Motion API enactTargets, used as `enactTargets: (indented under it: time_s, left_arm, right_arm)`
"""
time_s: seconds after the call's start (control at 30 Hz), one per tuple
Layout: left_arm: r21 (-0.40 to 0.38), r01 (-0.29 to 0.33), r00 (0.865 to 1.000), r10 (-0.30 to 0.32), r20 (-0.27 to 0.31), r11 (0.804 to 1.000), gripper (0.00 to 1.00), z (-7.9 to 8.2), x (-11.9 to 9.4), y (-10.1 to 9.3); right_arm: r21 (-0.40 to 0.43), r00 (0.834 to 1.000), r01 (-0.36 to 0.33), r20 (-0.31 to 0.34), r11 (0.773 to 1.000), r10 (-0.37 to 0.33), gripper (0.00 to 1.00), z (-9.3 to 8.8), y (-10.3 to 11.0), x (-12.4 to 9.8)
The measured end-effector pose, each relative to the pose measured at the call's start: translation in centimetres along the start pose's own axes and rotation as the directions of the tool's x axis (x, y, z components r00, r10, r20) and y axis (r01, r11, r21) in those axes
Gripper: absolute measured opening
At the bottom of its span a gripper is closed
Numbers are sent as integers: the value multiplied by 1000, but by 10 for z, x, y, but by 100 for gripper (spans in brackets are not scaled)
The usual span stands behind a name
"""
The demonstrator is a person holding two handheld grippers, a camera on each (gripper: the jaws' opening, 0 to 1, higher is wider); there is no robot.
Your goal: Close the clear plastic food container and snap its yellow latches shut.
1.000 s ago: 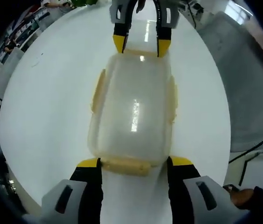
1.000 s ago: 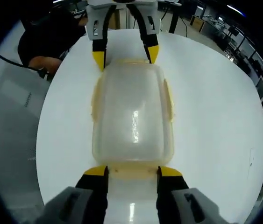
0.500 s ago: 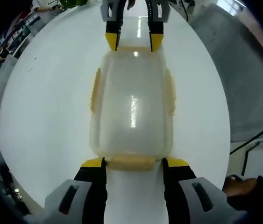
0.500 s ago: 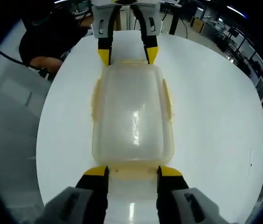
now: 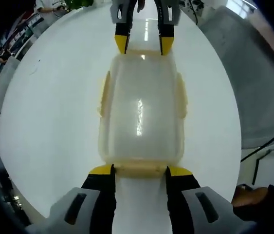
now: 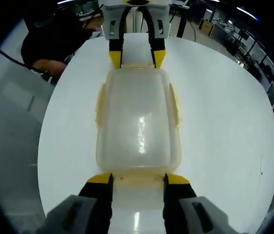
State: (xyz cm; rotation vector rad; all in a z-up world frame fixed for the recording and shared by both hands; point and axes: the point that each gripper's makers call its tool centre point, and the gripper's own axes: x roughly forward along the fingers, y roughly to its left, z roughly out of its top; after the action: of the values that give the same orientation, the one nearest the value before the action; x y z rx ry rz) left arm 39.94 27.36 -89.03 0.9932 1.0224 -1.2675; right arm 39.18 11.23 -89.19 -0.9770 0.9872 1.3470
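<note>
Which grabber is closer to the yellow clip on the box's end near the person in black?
Left. The left gripper straddles that end latch, its jaws at either side. The right gripper sits at the container's opposite end.

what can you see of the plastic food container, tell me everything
The container is a rounded rectangular box of cloudy clear plastic, lying flat on a white round table with its lid on. Pale yellow latches sit on its sides: one on each long side, one at each short end. The left gripper has its jaws either side of one end latch, and the right gripper is placed the same way at the opposite end. Whether the latches are snapped shut is unclear.
</note>
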Motion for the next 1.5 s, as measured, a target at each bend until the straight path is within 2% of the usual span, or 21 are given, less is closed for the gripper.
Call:
enactTargets:
  time_s: [0.1,0.4,0.5,0.57,1.0,1.13,1.5]
  left_arm:
    - [3,-6,1000,6,-23,1000,39,-1,0,0]
    - [-5,-4,999,4,-37,1000,37,-1,-1,0]
    - [-13,-1,1000,0,-27,1000,37,-1,-3,-2]
    - [-13,3,1000,-3,-22,1000,37,0,-4,-5]
    - [0,1,999,-1,-38,1000,37,6,-30,-11]
    - [4,-4,999,4,-47,1000,37,13,-39,-9]
    - [18,-32,999,32,-27,999,37,36,-68,-4]
  right_arm:
    - [-9,1000,-4,2,1000,4,38,1,-1,0]
    - [-15,1000,-1,13,1000,2,37,1,0,0]
    - [4,999,-42,26,999,42,37,1,4,-3]
    - [3,999,-44,28,999,43,37,1,5,-4]
    - [7,998,-43,50,999,43,37,9,14,-27]
    - [-5,999,-31,44,999,32,37,9,12,-36]
    - [1,998,-12,64,1000,12,37,3,8,-70]
